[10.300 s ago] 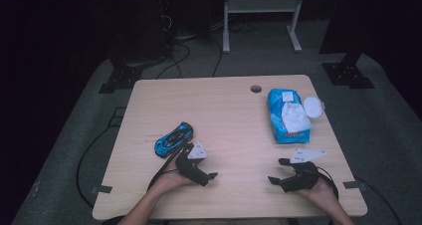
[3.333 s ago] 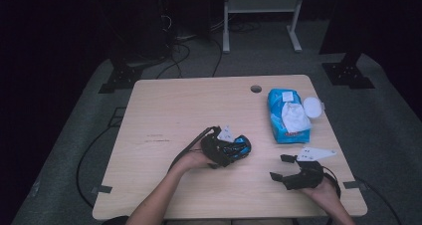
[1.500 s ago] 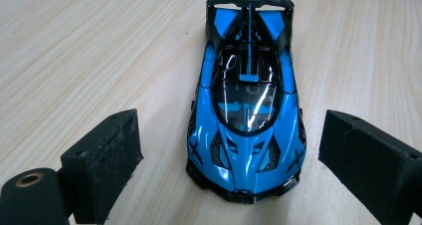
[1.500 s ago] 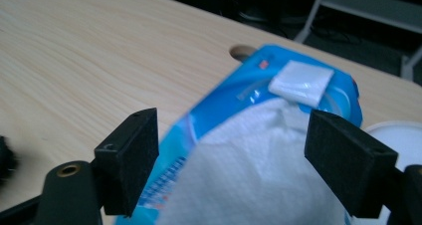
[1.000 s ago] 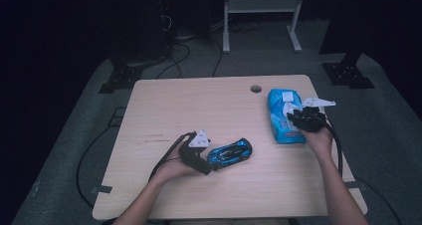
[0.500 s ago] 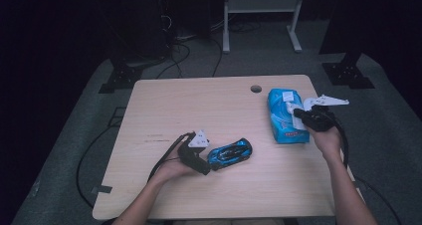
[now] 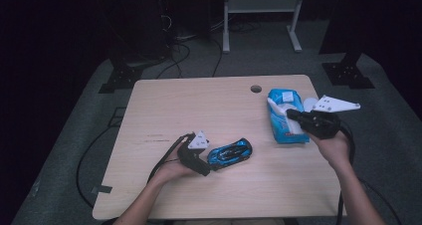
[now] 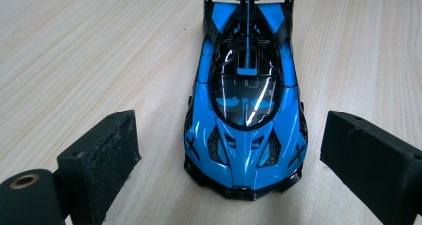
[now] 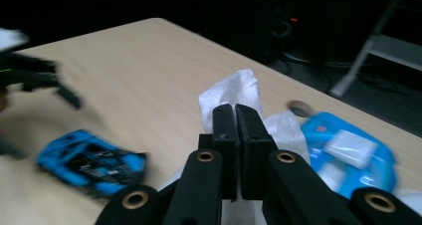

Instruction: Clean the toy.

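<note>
Right hand-held gripper (image 9: 235, 116) clamped on one white wipe (image 9: 234, 89), held above the desk (image 7: 199, 100).
My left hand-held gripper (image 8: 226, 150) is spread wide, one blue toy car (image 8: 246, 100) between its pads, untouched. One blue wipe pack (image 7: 283, 116) by the desk's right edge.

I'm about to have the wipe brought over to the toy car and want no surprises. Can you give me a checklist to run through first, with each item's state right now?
1. Right gripper shut on the white wipe: ok, the jaws are pressed together with the wipe between them.
2. Wipe fully free of the blue pack: cannot tell, its lower end is hidden.
3. Blue toy car upright on the table: ok.
4. Left gripper steadying the car: not ok, the jaws stand open on either side without touching it.
5. Path between pack and car free of things: ok.
</note>
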`<state>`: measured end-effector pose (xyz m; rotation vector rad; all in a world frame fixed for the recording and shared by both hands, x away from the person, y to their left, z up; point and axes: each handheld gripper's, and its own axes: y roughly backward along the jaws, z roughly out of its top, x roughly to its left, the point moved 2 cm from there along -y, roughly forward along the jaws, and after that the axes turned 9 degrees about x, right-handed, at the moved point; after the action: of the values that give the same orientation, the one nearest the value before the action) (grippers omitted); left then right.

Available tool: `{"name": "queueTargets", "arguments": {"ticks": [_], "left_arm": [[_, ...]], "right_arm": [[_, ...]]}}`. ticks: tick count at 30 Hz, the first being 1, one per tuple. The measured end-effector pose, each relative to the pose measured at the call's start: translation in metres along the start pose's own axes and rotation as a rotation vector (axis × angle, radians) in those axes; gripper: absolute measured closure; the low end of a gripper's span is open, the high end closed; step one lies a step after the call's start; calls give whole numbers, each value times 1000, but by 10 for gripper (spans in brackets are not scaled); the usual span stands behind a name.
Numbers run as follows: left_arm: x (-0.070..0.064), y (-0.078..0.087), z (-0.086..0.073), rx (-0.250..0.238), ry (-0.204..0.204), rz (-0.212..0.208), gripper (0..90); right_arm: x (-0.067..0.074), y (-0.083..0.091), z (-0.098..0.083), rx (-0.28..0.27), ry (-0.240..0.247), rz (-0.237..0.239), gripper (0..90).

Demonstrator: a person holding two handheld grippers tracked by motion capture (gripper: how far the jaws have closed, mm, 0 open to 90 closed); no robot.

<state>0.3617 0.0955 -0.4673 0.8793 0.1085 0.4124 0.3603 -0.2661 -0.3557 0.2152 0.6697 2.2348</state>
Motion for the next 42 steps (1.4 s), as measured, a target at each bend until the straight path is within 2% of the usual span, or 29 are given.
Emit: {"name": "queueTargets", "arguments": {"ticks": [3, 6, 12, 15, 17, 20, 21, 22, 27, 30, 32, 37, 38, 42], "left_arm": [[-1, -1, 0, 2, -1, 2, 76], [-2, 0, 0, 0, -9, 4, 76], [-3, -2, 0, 9, -15, -1, 76], [-4, -2, 1, 9, -17, -9, 76], [-4, -3, 1, 9, -15, -14, 76], [-4, -4, 0, 18, -25, -28, 84], [-4, -4, 0, 13, -30, -40, 121], [-5, -4, 0, 16, -31, -45, 137], [-4, -9, -3, 55, -20, -52, 142], [-3, -11, -4, 68, -15, -51, 143], [-3, -11, -5, 65, -21, -50, 202], [-2, -13, -7, 84, -25, -52, 235], [-2, -14, -7, 84, -23, -51, 235], [-2, -14, -7, 83, -24, -52, 253]], "right_arm": [[24, -2, -2, 1, 44, 71, 874], [46, -7, -7, 18, 57, 152, 874], [77, -20, -13, 47, 54, 305, 874], [89, -27, -15, 100, 59, 356, 872], [93, -34, -16, 152, 69, 369, 871], [93, -48, -17, 216, 85, 348, 870], [91, -53, -16, 231, 83, 352, 869], [90, -59, -16, 243, 79, 353, 867], [90, -83, -14, 279, 113, 289, 866], [92, -94, -15, 289, 136, 266, 866], [95, -102, -18, 291, 151, 250, 865], [102, -110, -24, 261, 175, 234, 860], [104, -112, -26, 246, 174, 227, 854], [109, -118, -32, 249, 205, 214, 800]]}}
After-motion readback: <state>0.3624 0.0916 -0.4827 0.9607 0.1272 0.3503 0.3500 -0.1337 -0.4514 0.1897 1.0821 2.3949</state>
